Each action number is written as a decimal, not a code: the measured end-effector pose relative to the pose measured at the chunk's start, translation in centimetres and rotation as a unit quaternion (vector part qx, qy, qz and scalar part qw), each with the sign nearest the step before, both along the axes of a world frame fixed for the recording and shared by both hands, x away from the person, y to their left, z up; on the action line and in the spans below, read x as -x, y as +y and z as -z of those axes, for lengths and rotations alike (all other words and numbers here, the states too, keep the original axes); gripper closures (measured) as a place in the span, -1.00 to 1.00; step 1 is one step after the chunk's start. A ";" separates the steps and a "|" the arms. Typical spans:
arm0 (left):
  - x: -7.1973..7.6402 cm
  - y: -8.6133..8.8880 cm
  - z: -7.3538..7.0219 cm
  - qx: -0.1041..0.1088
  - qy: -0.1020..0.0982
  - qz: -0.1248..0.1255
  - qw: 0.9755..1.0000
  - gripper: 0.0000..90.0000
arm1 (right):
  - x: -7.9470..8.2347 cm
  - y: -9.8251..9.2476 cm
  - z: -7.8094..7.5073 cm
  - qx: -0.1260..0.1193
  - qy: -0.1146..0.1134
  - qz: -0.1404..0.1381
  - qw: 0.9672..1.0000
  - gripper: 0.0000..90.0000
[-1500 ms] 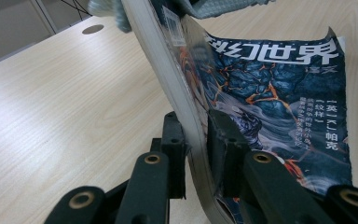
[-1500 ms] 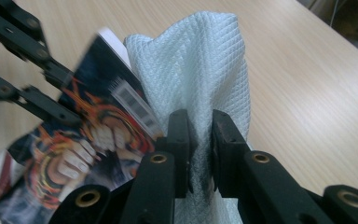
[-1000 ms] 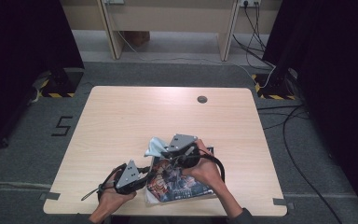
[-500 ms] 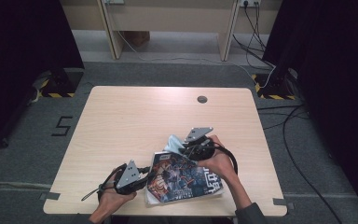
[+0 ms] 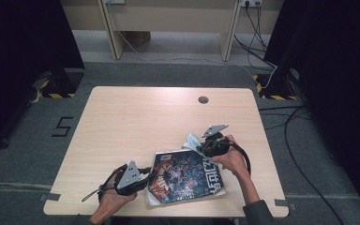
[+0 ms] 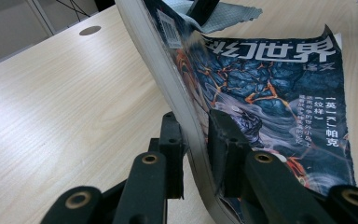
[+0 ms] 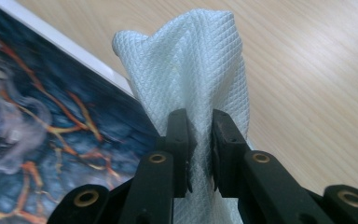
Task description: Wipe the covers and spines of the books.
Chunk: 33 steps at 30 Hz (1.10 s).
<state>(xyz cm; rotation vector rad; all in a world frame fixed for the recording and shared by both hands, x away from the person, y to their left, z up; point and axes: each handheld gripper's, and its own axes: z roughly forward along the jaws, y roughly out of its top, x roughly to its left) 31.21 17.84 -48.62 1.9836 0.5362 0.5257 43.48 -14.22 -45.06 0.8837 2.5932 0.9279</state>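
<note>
2 grippers work 1 magazine on a pale wooden table (image 5: 136, 122). The magazine (image 5: 187, 176) lies near the table's front edge, between the person's 2 hands, cover up, its far right corner beside a white cloth (image 5: 191, 140). The left gripper (image 5: 140, 177) pinches the magazine's left edge — in the left gripper view the jaws press on the page block from both sides, and that edge is lifted off the wood while the rest of the cover (image 6: 279, 88) slopes down to the table. The right gripper (image 5: 201, 149) has its jaws pressed together on a fold of the cloth (image 7: 200, 79), which hangs at the magazine's far corner (image 7: 74, 51).

Judged step: wiping the cover. To do it well, keep the left pinch firm so the magazine cannot slide, lay the cloth flat on the cover rather than bunched, and draw it across in long strokes — light pressure, away from the held edge, so the pages do not buckle.
</note>
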 end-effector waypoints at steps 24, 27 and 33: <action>0.1 0.1 -0.1 0.008 -0.001 0.000 1.000 0.69 | -1.6 -5.0 1.7 0.022 0.013 0.089 0.996 0.78; 0.0 0.1 -0.1 0.010 -0.001 0.001 1.000 0.68 | -1.2 -5.7 0.2 0.008 -0.006 0.094 0.996 0.78; 0.1 0.1 -0.1 0.009 -0.001 0.000 1.000 0.68 | -0.4 -7.8 -1.3 0.008 -0.030 0.115 0.993 0.77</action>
